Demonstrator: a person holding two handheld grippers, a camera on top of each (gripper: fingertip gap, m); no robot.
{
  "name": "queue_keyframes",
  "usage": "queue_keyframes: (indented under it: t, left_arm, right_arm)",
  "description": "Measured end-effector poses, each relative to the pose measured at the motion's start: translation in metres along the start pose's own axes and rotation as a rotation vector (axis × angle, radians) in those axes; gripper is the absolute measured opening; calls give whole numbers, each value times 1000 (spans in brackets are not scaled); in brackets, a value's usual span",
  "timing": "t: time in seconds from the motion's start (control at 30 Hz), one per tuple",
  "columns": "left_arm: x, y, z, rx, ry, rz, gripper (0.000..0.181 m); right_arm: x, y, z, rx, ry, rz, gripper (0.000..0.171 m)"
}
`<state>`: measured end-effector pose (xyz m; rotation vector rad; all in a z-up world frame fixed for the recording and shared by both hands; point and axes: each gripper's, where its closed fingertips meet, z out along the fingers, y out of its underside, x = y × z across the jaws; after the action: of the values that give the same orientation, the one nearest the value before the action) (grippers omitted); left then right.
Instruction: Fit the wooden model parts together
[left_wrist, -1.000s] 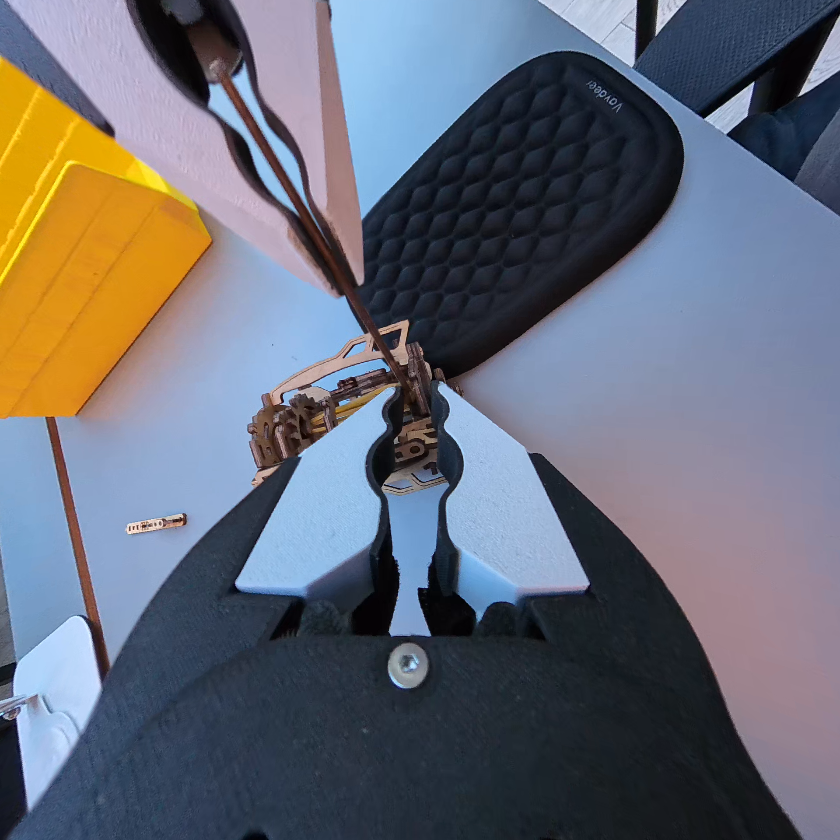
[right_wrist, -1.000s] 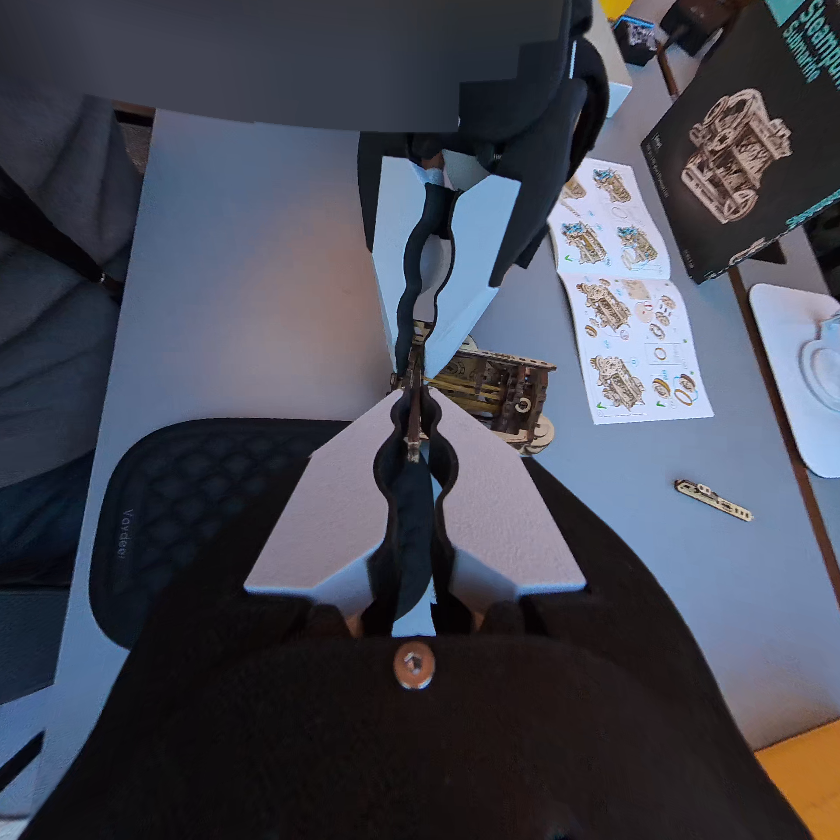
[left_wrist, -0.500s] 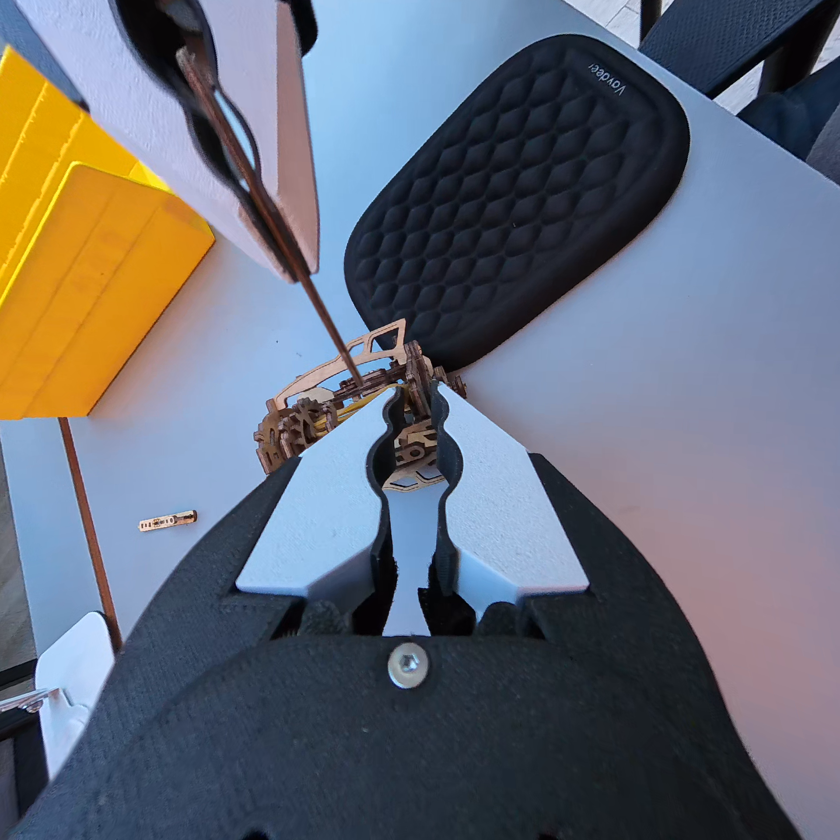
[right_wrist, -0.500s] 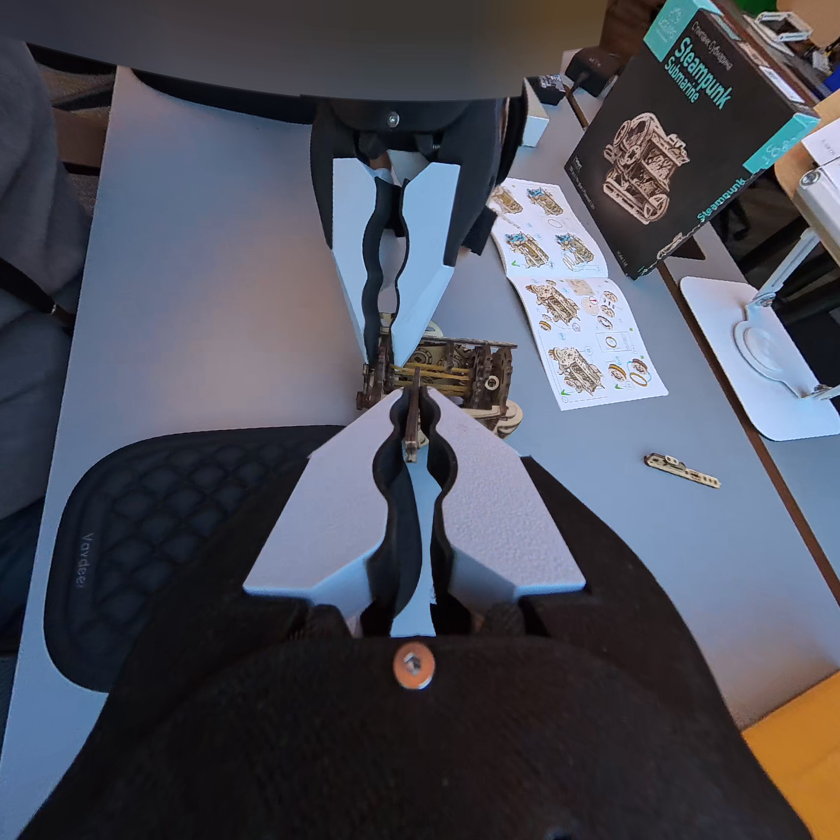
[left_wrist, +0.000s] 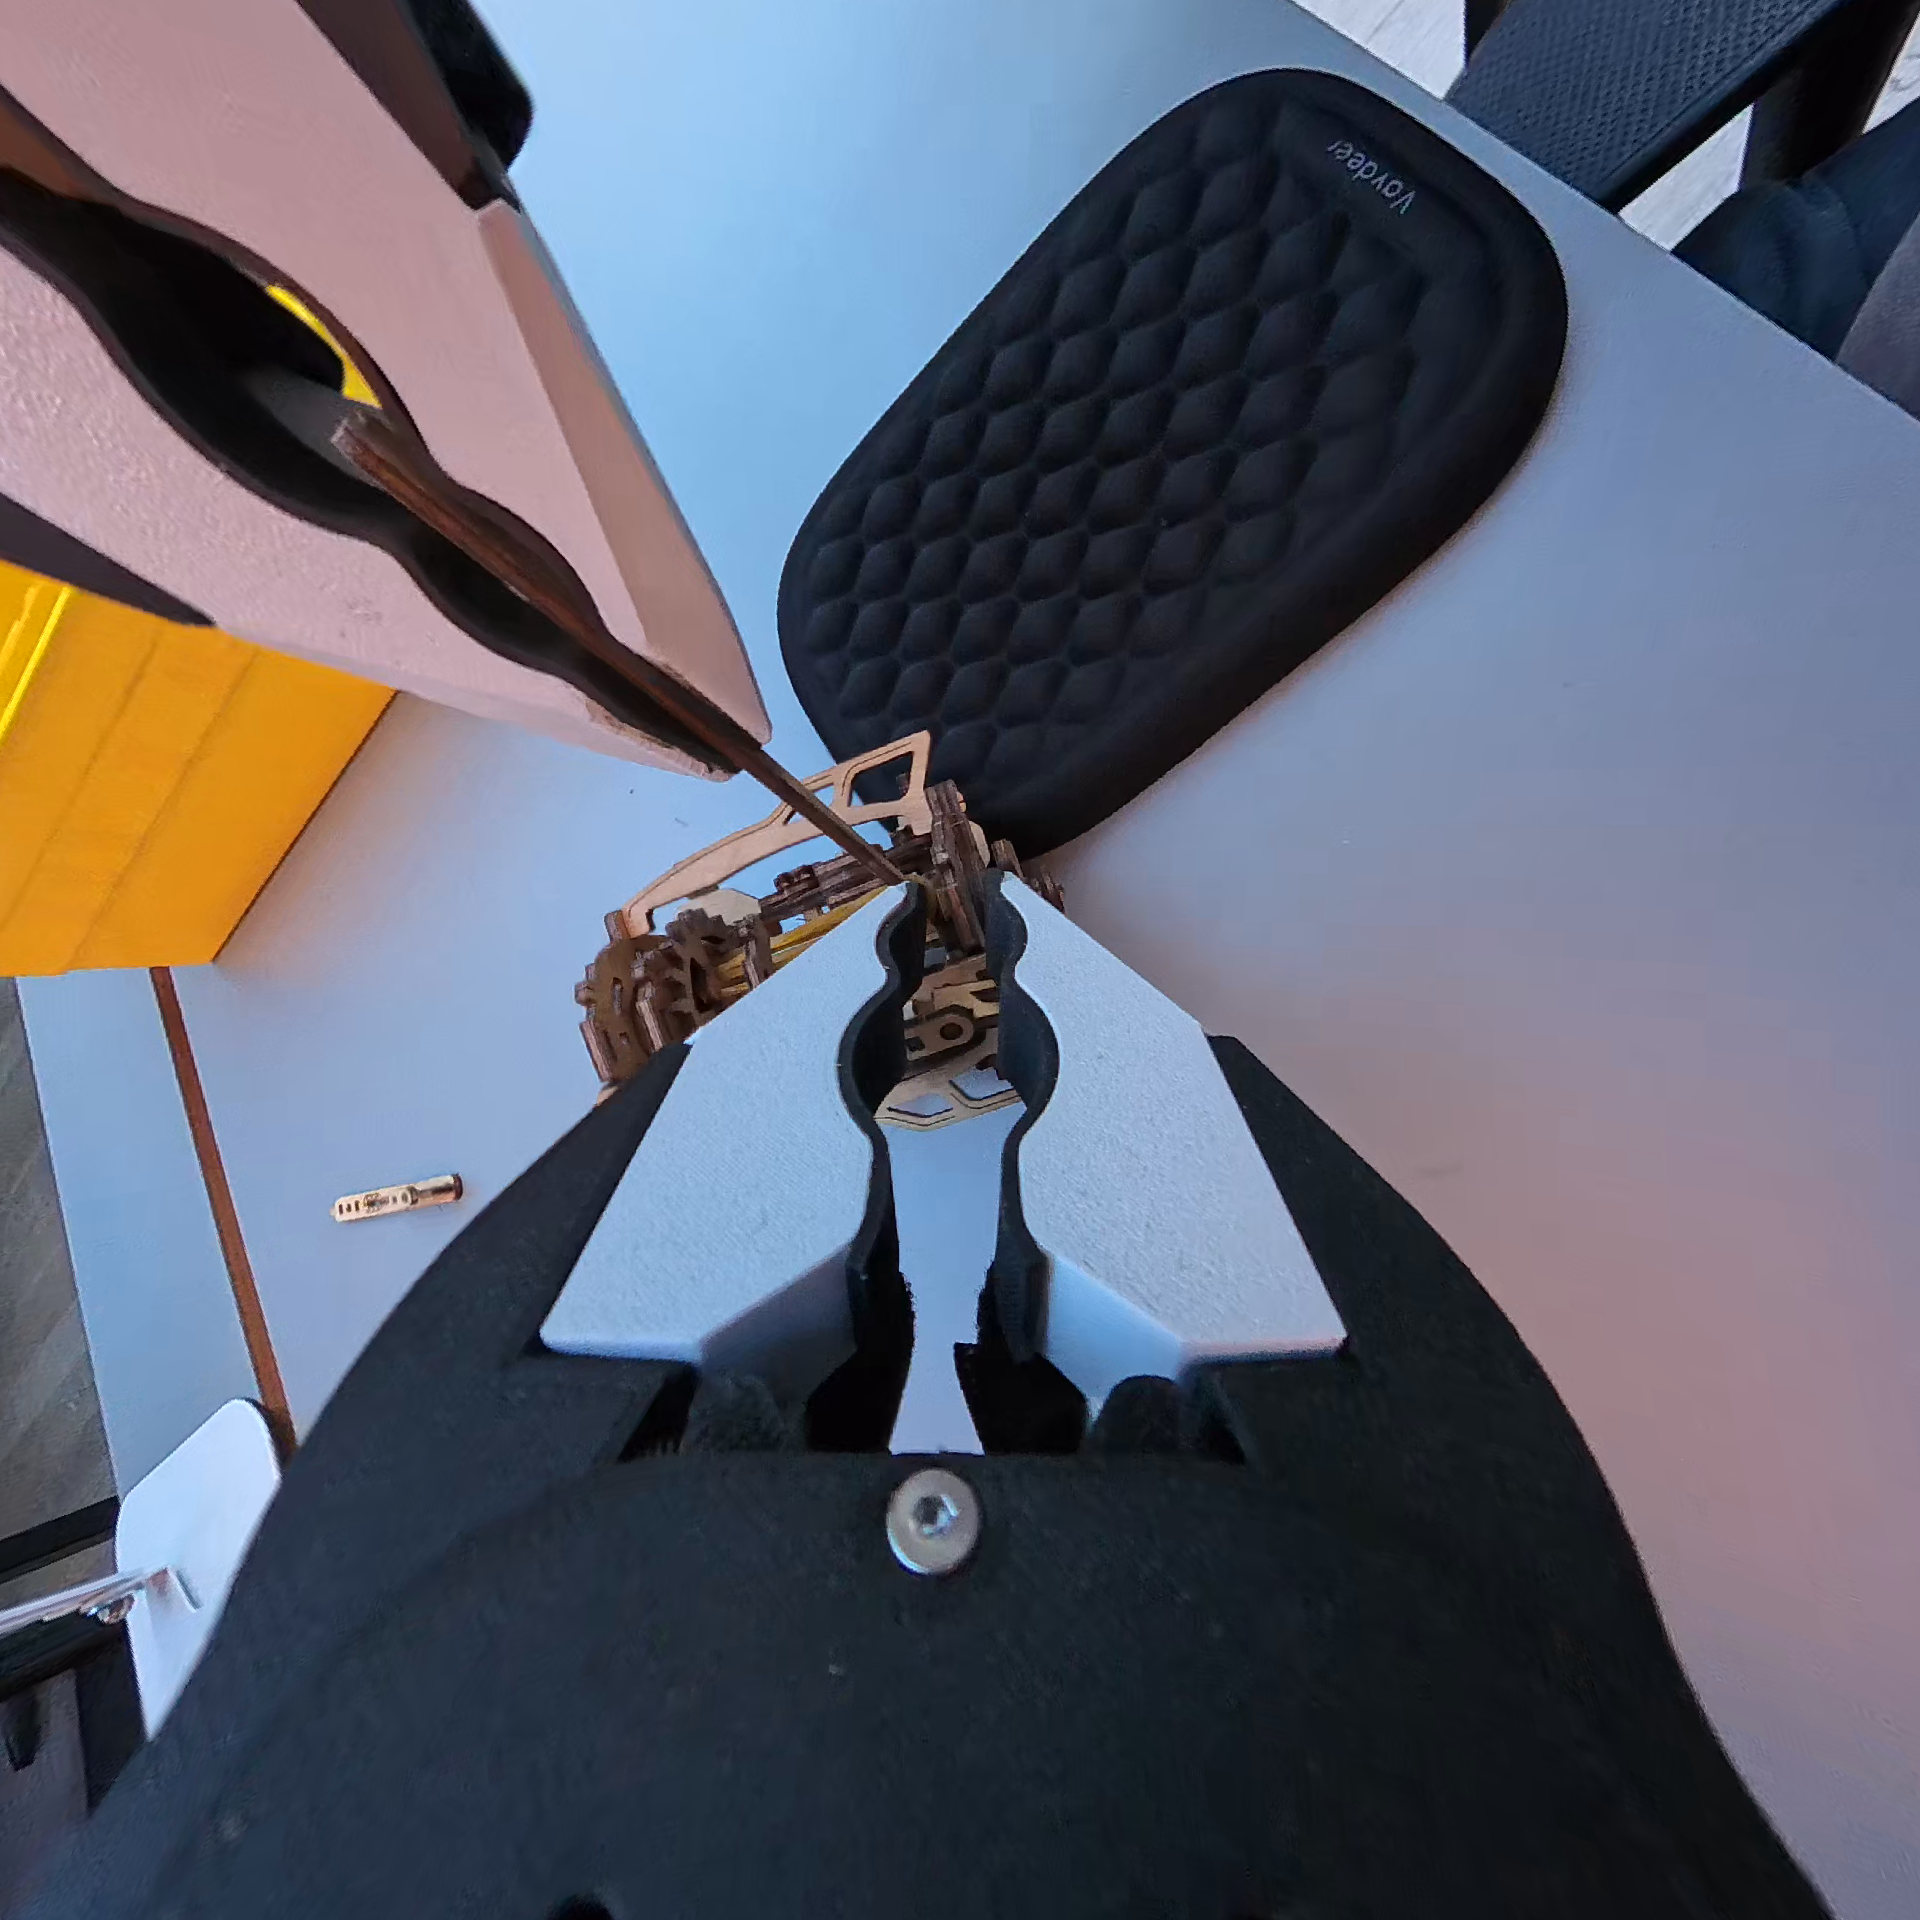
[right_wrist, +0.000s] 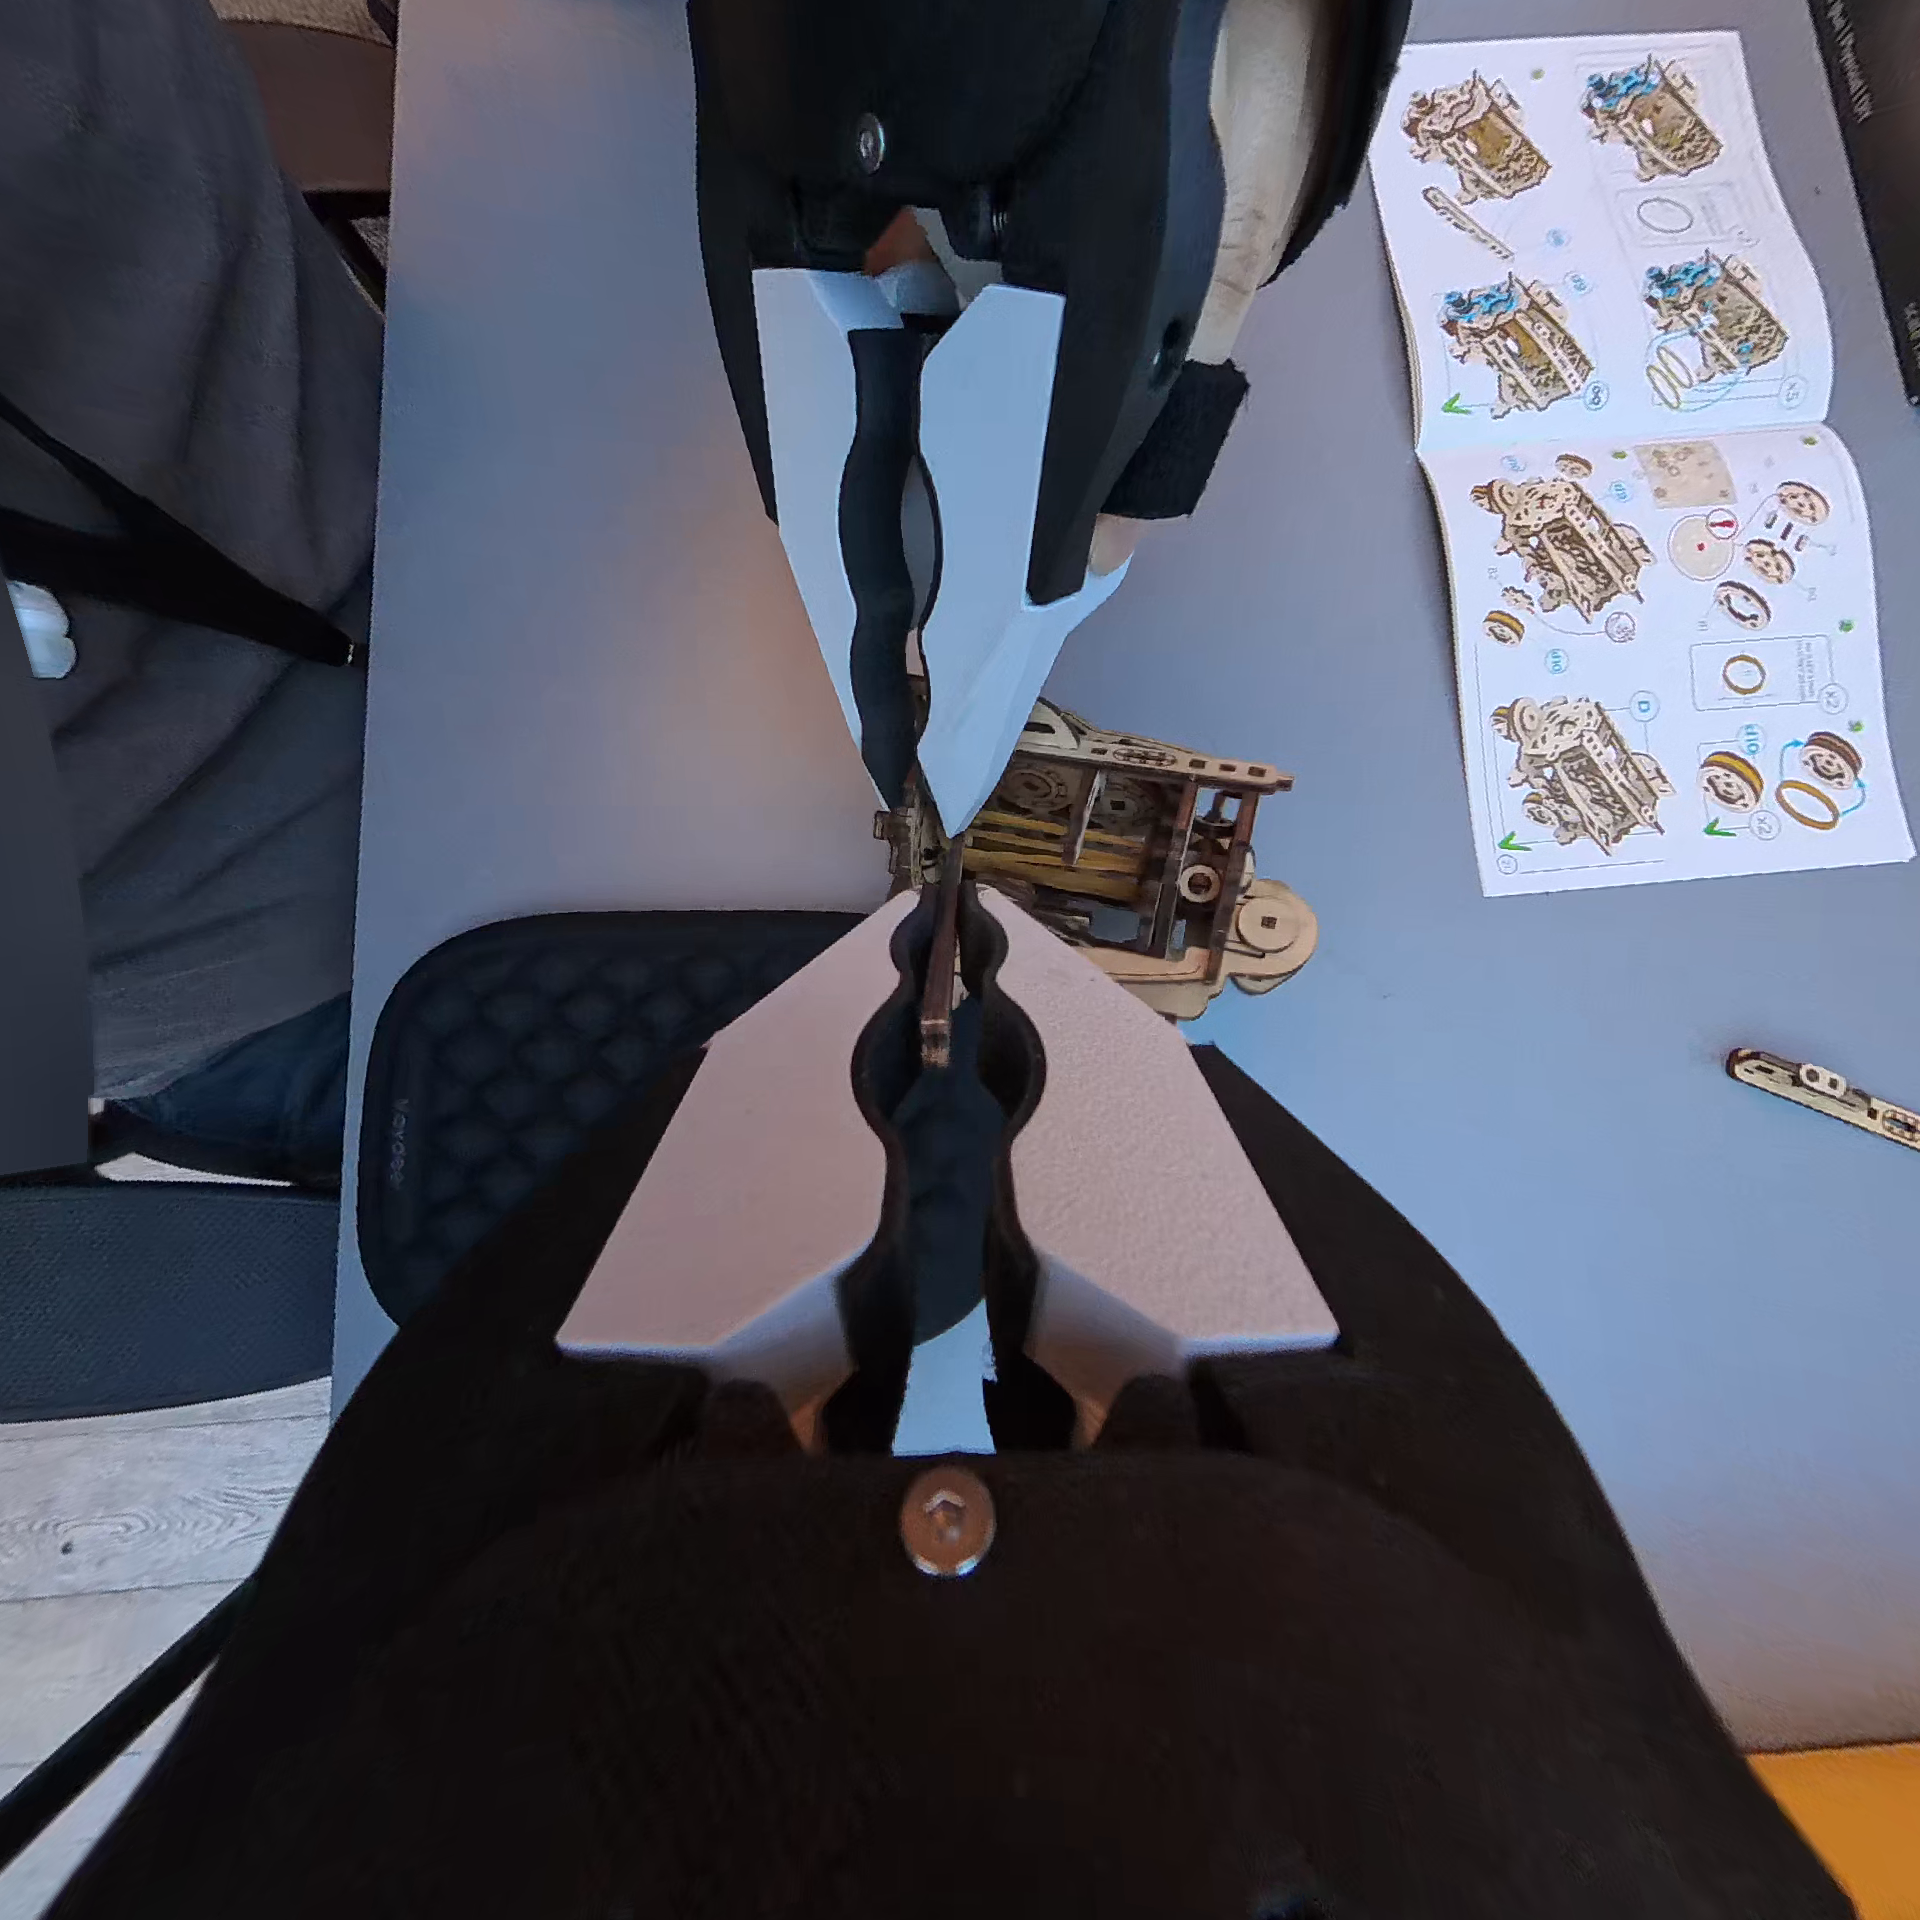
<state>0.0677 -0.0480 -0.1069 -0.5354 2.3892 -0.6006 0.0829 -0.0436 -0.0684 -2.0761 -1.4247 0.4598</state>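
Note:
The wooden model (right_wrist: 1122, 862), a small geared frame, stands on the grey table (right_wrist: 582, 520) beside a black pad. It also shows in the left wrist view (left_wrist: 707, 977). My left gripper (left_wrist: 951, 894) is shut on the model's upright end plate; in the right wrist view it (right_wrist: 920, 805) comes down from above. My right gripper (right_wrist: 940, 904) is shut on a thin dark wooden strip (right_wrist: 938, 987). In the left wrist view the right gripper (left_wrist: 743, 753) comes in from the upper left, and the strip (left_wrist: 821, 821) has its tip at the end plate, right by my left fingertips.
A black quilted pad (left_wrist: 1174, 447) lies right behind the model. A small loose wooden piece (right_wrist: 1823, 1096) lies to one side on the table. An open instruction booklet (right_wrist: 1642, 468) lies beyond it. A yellow box (left_wrist: 135, 790) stands at the left. A person sits at the table's far edge (right_wrist: 187, 520). Across from one pair of fingers to the other is roughly 4 cm. From either gripper's tips it is about 30 cm to the small loose wooden piece (right_wrist: 1823, 1096).
My right gripper drew back and sideways with the strip half a second ago, then came in close again. The strip's tip is back at the end plate. My left gripper kept its hold.

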Motion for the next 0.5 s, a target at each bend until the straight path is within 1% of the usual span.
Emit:
queue_keyframes:
  t: [0.3, 0.4, 0.5]
  left_arm:
    - [-1, 7, -5, 46, -52, -68, 8]
    - [0, 7, -5, 57, -60, -91, 9]
    - [0, 8, -6, 58, -74, -99, 9]
  right_arm:
    - [-1, 1, 3, 79, 99, 101, 1]
    - [-2, 0, 4, 100, 81, 131, 1]
    - [-3, -2, 4, 97, 100, 117, 1]
